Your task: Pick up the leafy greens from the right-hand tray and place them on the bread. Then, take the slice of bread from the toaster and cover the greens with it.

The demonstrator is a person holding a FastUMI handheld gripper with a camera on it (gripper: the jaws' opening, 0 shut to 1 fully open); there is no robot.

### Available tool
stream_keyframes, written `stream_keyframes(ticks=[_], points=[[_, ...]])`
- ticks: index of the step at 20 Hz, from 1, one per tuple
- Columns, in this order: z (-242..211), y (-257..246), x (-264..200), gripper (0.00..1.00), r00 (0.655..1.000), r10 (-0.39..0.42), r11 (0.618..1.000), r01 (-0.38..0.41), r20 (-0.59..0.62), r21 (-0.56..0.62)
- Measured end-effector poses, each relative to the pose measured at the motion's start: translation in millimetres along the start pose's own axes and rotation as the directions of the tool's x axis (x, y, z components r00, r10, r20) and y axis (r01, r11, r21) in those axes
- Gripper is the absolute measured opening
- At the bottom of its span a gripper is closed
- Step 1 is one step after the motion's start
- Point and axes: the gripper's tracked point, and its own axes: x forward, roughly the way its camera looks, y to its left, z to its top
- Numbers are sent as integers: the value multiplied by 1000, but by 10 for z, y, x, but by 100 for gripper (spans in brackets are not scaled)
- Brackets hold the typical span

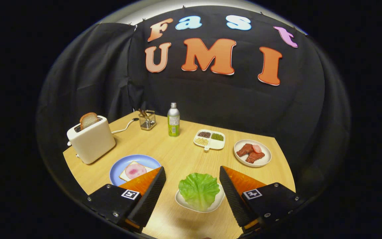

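Note:
A green lettuce leaf (pixel 199 190) lies on a small white dish (pixel 181 202) on the wooden table, right between my two fingers. My gripper (pixel 192 174) is open and hovers above it, touching nothing. Left of the fingers a blue plate (pixel 122 165) holds a slice of bread (pixel 126 175) topped with a round of pink ham (pixel 135 171); the left finger covers part of it. Further back on the left stands a white toaster (pixel 91 139) with a slice of bread (pixel 88 119) sticking up from its slot.
Behind the dish are a white divided tray of beans (pixel 209 139) and a white plate with meat pieces (pixel 252 153) to its right. A green bottle (pixel 173 119) and a wire holder (pixel 147 119) stand at the table's back. The toaster's cord (pixel 123 128) runs towards the holder.

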Motion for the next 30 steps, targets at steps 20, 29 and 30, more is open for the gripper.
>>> stream_keyframes(ticks=[20,29,30], points=[[-1311,-80,1025,86,806,41,998,-63,-590,-17],[-1424,-61,1189,73,782,42,999,-43,-622,13],[-1426,-67,1181,71,778,41,999,-41,-627,16]])
